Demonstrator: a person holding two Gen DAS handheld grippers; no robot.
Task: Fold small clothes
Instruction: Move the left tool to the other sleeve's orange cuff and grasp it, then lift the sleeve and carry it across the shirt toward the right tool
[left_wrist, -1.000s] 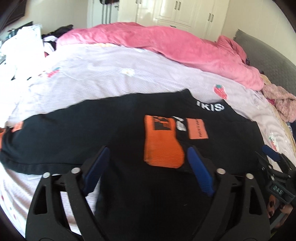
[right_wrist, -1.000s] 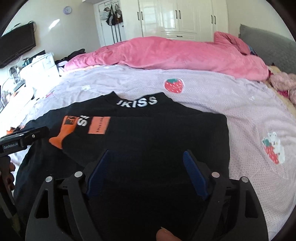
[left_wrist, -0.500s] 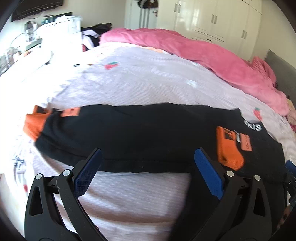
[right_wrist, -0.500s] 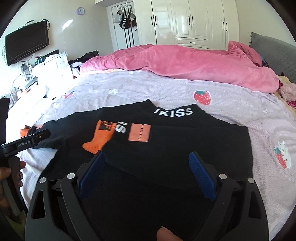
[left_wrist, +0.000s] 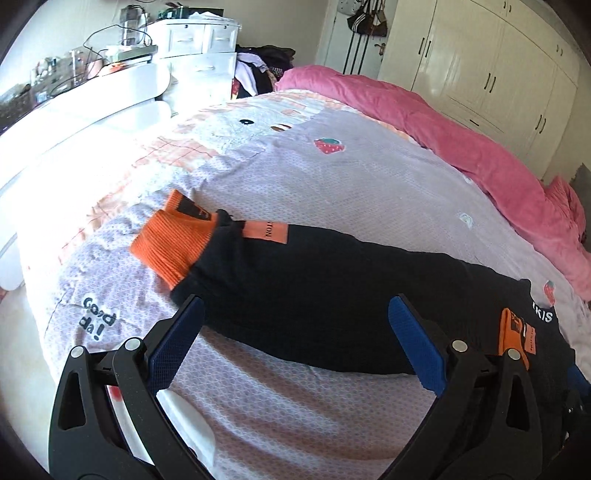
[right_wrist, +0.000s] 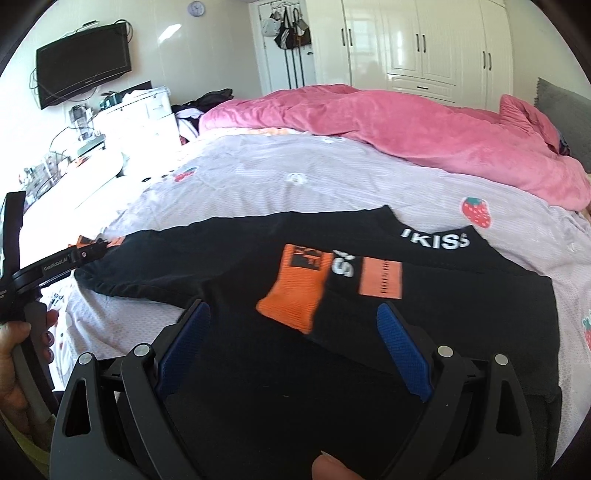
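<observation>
Bed (left_wrist: 369, 177): fills most of both views, covered by a pale lilac sheet with strawberry prints.
Duvet (right_wrist: 406, 125): pink, bunched along the far side of the bed, well apart from the top.
Wardrobe (right_wrist: 424, 44): cream doors behind the duvet, bags hanging on the door beside it.
TV (right_wrist: 83, 75): dark screen on the wall, upper left in the right wrist view.
Drawers (left_wrist: 199, 51): white unit beside the bed, clutter and cables on and around it.
Top (right_wrist: 258, 266): black, lying flat on the sheet near the front edge of the bed; white letters on the collar; one sleeve folded across the chest, the other stretched straight out to the side.
Straight sleeve (left_wrist: 314, 273): lies flat on the sheet, orange patch near its end.
Cuffs: orange ribbed; one (left_wrist: 173, 247) at the end of the straight sleeve, the other (right_wrist: 295, 291) resting on the chest beside an orange patch.
Left gripper (left_wrist: 295, 347): jaws wide, just opened further, nothing between them; over the straight sleeve.
Right gripper (right_wrist: 291, 347): jaws wide, nothing gripped; over the body of the top, near the folded cuff.
Hand (right_wrist: 14, 354): at the left edge of the right wrist view, wrapped round the left gripper's handle.
</observation>
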